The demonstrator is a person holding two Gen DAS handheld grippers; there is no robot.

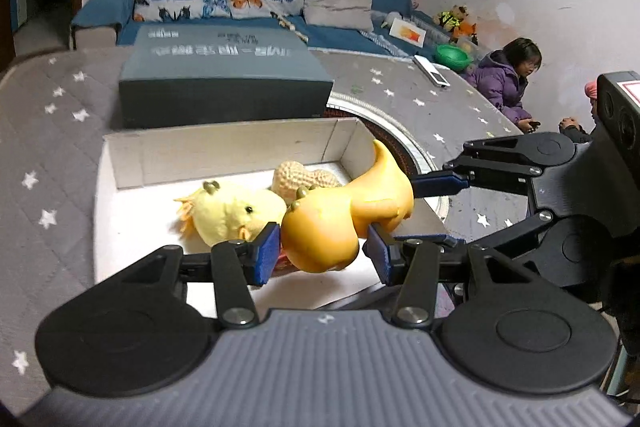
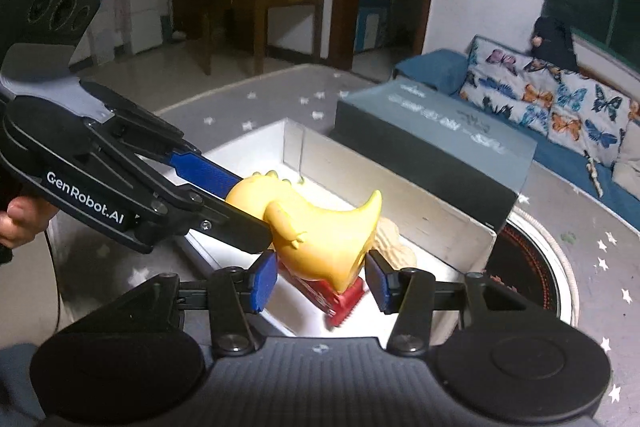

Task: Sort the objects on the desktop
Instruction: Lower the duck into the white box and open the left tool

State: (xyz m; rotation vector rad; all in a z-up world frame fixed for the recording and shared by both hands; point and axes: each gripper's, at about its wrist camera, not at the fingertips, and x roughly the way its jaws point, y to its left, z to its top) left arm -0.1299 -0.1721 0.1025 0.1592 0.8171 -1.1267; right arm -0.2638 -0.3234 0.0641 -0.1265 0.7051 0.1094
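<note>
A yellow toy dinosaur [image 1: 340,215] hangs over an open white box [image 1: 224,151]. My left gripper [image 1: 322,251] has its blue pads at the head end, and my right gripper [image 1: 420,209] reaches in from the right around the body. In the right wrist view the dinosaur [image 2: 316,227] sits between my right gripper's pads [image 2: 322,281], and the left gripper [image 2: 240,203] clamps its head from the left. A yellow plush chick [image 1: 228,213], a knitted peanut [image 1: 308,179] and a red packet [image 2: 340,297] lie in the box.
A closed dark grey box [image 1: 224,75] lies behind the white box on the star-patterned grey table cover [image 1: 48,147]. A round stove inset [image 2: 532,267] sits to the right. A white remote [image 1: 432,71], green bowl [image 1: 452,55], sofa and two seated people [image 1: 508,79] are beyond.
</note>
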